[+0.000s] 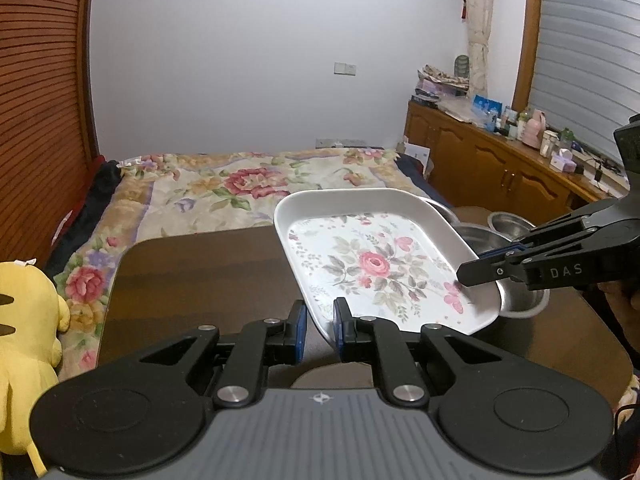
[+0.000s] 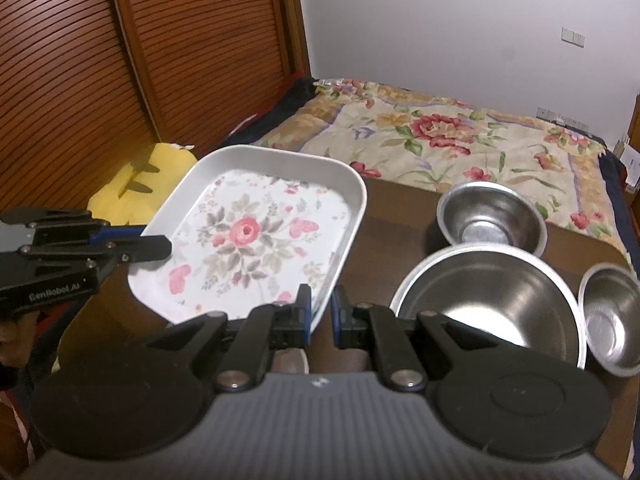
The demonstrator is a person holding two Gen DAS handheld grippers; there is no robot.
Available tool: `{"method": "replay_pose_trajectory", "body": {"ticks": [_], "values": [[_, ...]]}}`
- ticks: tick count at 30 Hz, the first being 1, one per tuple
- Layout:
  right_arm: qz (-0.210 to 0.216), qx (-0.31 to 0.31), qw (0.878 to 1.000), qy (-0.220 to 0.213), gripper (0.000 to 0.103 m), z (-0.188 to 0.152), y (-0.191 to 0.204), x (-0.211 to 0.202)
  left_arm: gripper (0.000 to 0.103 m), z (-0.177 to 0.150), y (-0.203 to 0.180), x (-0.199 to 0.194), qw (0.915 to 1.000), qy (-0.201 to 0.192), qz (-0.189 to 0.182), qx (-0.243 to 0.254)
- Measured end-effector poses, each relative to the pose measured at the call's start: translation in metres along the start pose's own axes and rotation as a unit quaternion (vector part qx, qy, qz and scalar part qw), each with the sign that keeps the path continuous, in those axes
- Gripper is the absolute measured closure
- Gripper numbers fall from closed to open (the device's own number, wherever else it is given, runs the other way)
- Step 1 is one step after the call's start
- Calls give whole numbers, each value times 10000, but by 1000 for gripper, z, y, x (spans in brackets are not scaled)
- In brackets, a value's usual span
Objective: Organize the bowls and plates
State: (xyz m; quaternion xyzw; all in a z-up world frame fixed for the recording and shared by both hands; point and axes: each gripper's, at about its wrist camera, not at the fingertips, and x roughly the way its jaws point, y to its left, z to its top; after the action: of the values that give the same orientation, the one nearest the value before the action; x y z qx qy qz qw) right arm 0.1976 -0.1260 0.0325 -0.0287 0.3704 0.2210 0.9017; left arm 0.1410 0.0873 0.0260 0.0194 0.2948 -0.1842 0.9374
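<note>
You've got the floral tray [image 1: 384,264] pinched from both ends: your left gripper [image 1: 320,322] clamps its near rim between the pads, your right gripper [image 2: 320,312] grips the opposite edge. It's tilted, lifted off the table [image 1: 200,272]. Three steel bowls [image 2: 492,300] sit just right of your right fingers.

This is a bedroom in a home. A bed under a cream floral quilt [image 1: 224,188] fills the middle, beside brown louvred wooden wardrobe doors [image 2: 80,60]. A long wooden sideboard [image 1: 500,168] cluttered with bottles and boxes runs under a slatted window blind [image 1: 588,40], and a yellow plush toy [image 1: 24,344] lies near the dark brown wooden table [image 1: 200,280].
</note>
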Motion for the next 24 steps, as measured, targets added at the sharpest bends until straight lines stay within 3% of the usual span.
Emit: {"method": "replay_pose_trajectory", "body": {"ticks": [24], "values": [[249, 271, 9992, 156, 91, -45, -3, 5, 86, -41, -5, -1, 9993, 252, -215, -178]]}}
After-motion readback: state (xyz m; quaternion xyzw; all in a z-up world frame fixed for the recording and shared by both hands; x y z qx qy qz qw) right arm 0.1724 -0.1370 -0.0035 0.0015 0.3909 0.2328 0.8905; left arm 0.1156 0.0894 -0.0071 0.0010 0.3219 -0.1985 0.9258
